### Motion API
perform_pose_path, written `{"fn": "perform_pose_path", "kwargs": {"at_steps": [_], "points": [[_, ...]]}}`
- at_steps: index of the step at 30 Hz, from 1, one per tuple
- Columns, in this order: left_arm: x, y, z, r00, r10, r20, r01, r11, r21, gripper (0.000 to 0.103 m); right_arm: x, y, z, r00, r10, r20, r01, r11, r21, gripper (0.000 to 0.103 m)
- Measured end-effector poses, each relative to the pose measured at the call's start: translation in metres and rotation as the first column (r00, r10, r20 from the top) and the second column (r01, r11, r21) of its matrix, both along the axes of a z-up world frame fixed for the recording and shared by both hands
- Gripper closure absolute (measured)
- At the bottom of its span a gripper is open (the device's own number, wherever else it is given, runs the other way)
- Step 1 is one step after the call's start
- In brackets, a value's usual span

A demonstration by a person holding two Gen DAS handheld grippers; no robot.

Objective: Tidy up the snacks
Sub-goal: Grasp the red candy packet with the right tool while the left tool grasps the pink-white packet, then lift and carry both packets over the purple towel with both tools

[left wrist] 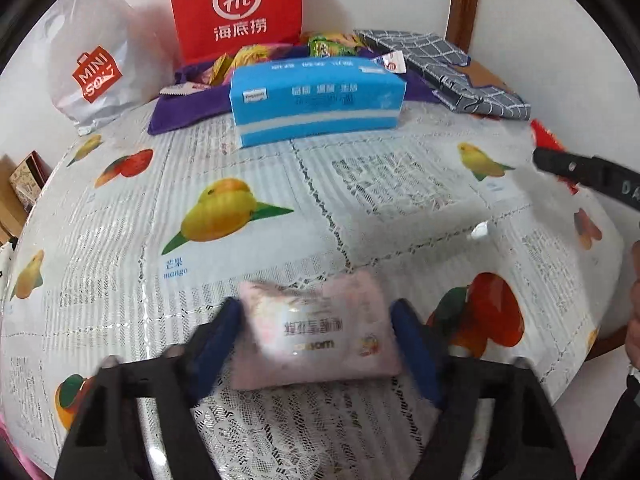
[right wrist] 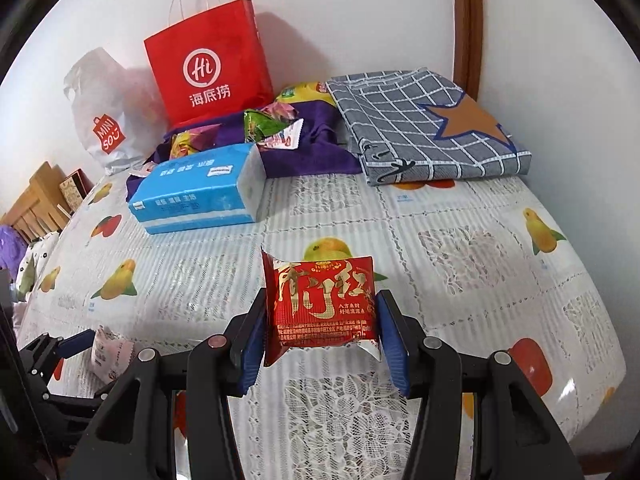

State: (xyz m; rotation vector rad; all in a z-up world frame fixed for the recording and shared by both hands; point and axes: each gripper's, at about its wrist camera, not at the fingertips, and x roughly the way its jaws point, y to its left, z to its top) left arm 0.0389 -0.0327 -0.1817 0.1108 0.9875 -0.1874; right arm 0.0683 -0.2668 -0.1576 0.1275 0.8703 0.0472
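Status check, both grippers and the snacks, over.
Left gripper shut on pink packet. Right gripper shut on red packet. Blue tissue pack sits ahead, before the snack pile.

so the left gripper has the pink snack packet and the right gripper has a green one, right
Not quite. The right gripper holds a red snack packet, not a green one, as the right wrist view shows. The left gripper does have the pink snack packet.

Both wrist cameras look forward and slightly down from close above the fruit-print tablecloth (left wrist: pixel 240 168) (right wrist: pixel 440 240), facing the back wall, sharing the blue tissue pack (left wrist: pixel 318 100) (right wrist: pixel 200 192), red paper bag (left wrist: pixel 236 4) (right wrist: pixel 208 64) and checked folded cloth (left wrist: pixel 448 68) (right wrist: pixel 420 128).
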Motion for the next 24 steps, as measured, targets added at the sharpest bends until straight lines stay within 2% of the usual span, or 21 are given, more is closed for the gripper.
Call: {"fn": "perform_pose_path", "kwargs": {"at_steps": [2, 3, 5, 7, 8, 14, 24], "points": [[0.002, 0.006, 0.002, 1.000, -0.005, -0.008, 0.004, 1.000, -0.022, 0.051, 0.001, -0.001, -0.002, 1.000, 0.003, -0.005, -0.003, 1.000, 0.000, 0.052], [0.002, 0.010, 0.003, 1.000, -0.003, -0.012, 0.003, 0.999, -0.032, 0.059, 0.002, -0.001, -0.003, 1.000, 0.004, -0.007, -0.004, 1.000, 0.002, 0.052], [0.006, 0.018, 0.005, 1.000, 0.010, -0.024, -0.012, 0.998, -0.064, 0.064, 0.003, -0.002, -0.005, 1.000, 0.008, -0.009, -0.008, 1.000, 0.012, 0.052], [0.011, 0.027, 0.006, 0.999, 0.012, -0.050, -0.019, 0.992, -0.126, 0.065, 0.005, 0.000, -0.006, 1.000, 0.013, -0.011, -0.013, 1.000, 0.019, 0.052], [0.012, 0.029, 0.006, 0.999, 0.017, -0.052, -0.023, 0.991, -0.132, 0.065, 0.006, 0.001, -0.006, 1.000, 0.018, -0.012, -0.018, 1.000, 0.021, 0.052], [0.021, 0.039, 0.011, 0.998, 0.036, -0.060, -0.045, 0.986, -0.161, 0.066, 0.012, 0.015, -0.002, 0.999, 0.050, -0.012, -0.049, 0.999, 0.016, 0.052], [0.062, 0.041, 0.045, 0.999, 0.035, -0.034, -0.041, 0.983, -0.177, 0.066, 0.041, 0.048, 0.023, 0.992, 0.124, 0.012, -0.124, 0.992, -0.011, 0.052]]}}
